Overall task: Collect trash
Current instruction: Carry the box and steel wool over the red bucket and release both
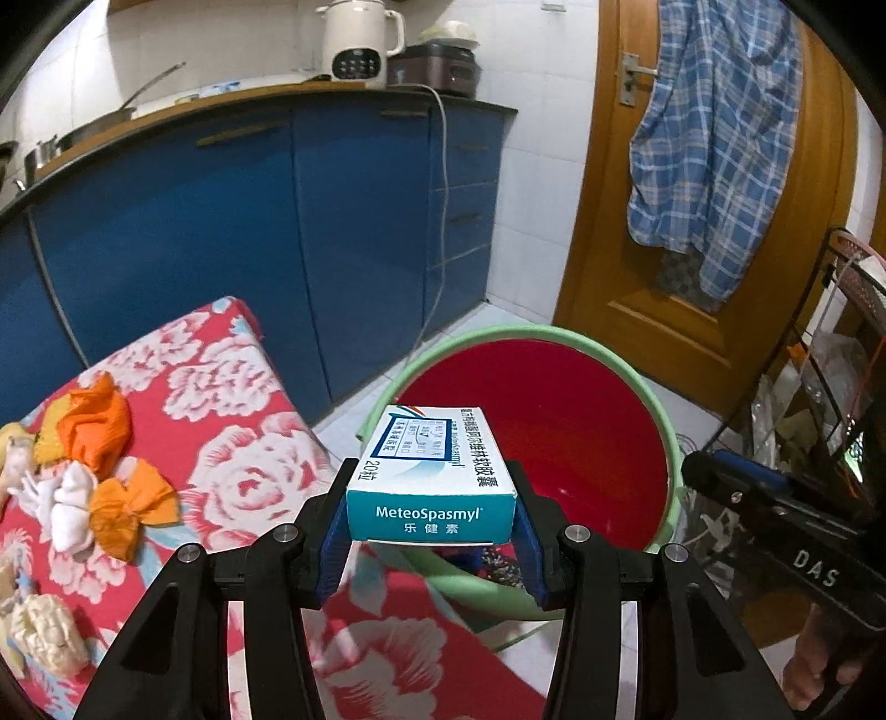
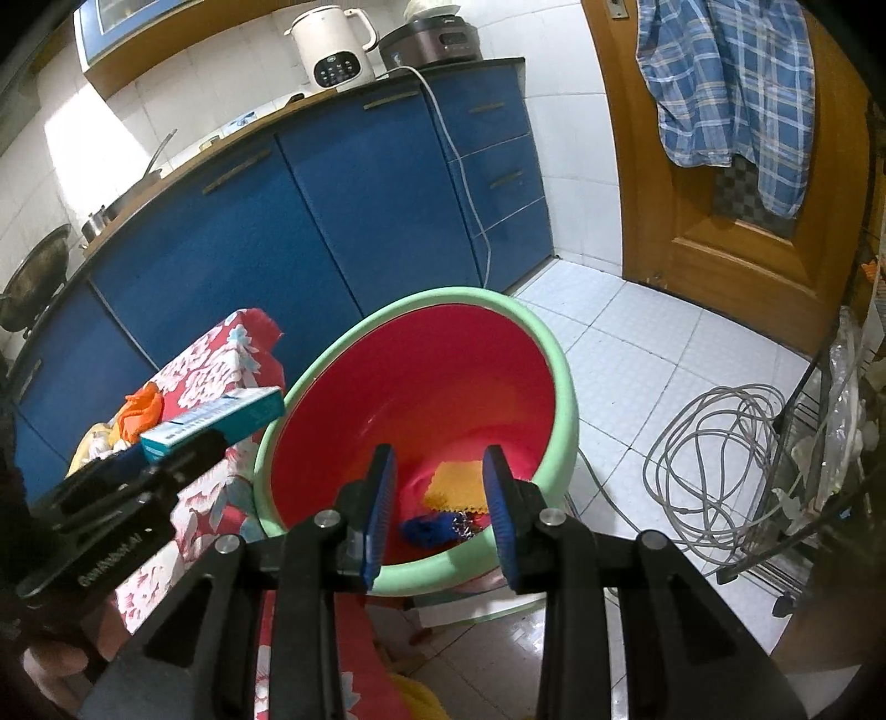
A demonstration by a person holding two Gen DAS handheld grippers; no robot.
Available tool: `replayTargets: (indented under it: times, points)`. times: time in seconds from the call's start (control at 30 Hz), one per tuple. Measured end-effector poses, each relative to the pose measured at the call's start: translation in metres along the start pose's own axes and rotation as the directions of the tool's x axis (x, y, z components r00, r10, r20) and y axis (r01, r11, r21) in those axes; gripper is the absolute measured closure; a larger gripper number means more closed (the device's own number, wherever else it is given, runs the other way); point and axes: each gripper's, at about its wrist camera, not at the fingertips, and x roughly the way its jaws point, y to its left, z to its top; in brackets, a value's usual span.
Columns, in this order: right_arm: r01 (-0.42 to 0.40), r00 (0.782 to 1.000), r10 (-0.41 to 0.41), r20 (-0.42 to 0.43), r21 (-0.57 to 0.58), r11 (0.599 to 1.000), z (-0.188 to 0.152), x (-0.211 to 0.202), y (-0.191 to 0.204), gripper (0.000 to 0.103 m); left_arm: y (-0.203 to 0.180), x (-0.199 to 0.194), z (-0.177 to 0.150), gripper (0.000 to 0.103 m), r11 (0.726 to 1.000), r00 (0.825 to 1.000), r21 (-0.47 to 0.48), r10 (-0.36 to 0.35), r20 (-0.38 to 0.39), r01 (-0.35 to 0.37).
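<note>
A teal and white medicine box [image 1: 429, 471] sits between the blue pads of my left gripper [image 1: 432, 498], which is shut on it, just in front of the near rim of the bin. The bin [image 1: 554, 338] is green outside and red inside. In the right wrist view the same box [image 2: 221, 415] hangs at the bin's [image 2: 565, 399] left rim. My right gripper [image 2: 440, 459] stands open over the bin's mouth, holding nothing. A yellow rag [image 2: 457, 487] and a blue scrap [image 2: 426, 526] lie at the bottom. Orange paper wads [image 1: 94, 426] and white tissue [image 1: 69, 498] lie on the floral tablecloth [image 1: 232, 443].
Blue cabinets [image 1: 249, 221] run behind the table, with a kettle [image 1: 360, 44] on the counter. A wooden door [image 1: 609, 249] with a plaid shirt [image 1: 714, 138] is at the right. A coil of grey cable [image 2: 720, 443] lies on the tiled floor beside a wire rack [image 2: 819, 443].
</note>
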Motion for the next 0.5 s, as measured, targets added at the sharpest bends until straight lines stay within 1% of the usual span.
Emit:
replayTargets:
  times: [0.03, 0.1, 0.2, 0.4, 0.5]
  points:
    - [0.002, 1.0, -0.002, 0.003, 0.002, 1.0, 0.0, -0.002, -0.001, 0.068, -0.001, 0.001, 0.0, 0.051, 1.0, 1.0, -0.002, -0.001, -0.007, 0.001]
    - [0.003, 1.0, -0.003, 0.006, 0.004, 1.0, 0.0, -0.003, -0.001, 0.068, -0.001, 0.003, -0.001, 0.047, 1.0, 1.0, -0.009, -0.005, -0.016, 0.005]
    - [0.002, 1.0, -0.002, 0.006, 0.007, 1.0, 0.0, -0.004, -0.002, 0.068, 0.0, 0.003, -0.003, 0.044, 1.0, 1.0, -0.017, -0.006, -0.016, 0.006]
    - [-0.003, 1.0, 0.003, 0.009, 0.007, 1.0, -0.002, -0.007, 0.0, 0.068, 0.004, -0.004, -0.002, 0.043, 1.0, 1.0, -0.025, -0.003, -0.003, 0.003]
    - [-0.008, 1.0, 0.008, 0.009, 0.005, 1.0, -0.003, -0.008, 0.001, 0.066, 0.009, -0.01, -0.002, 0.043, 0.999, 1.0, -0.041, 0.001, 0.003, 0.0]
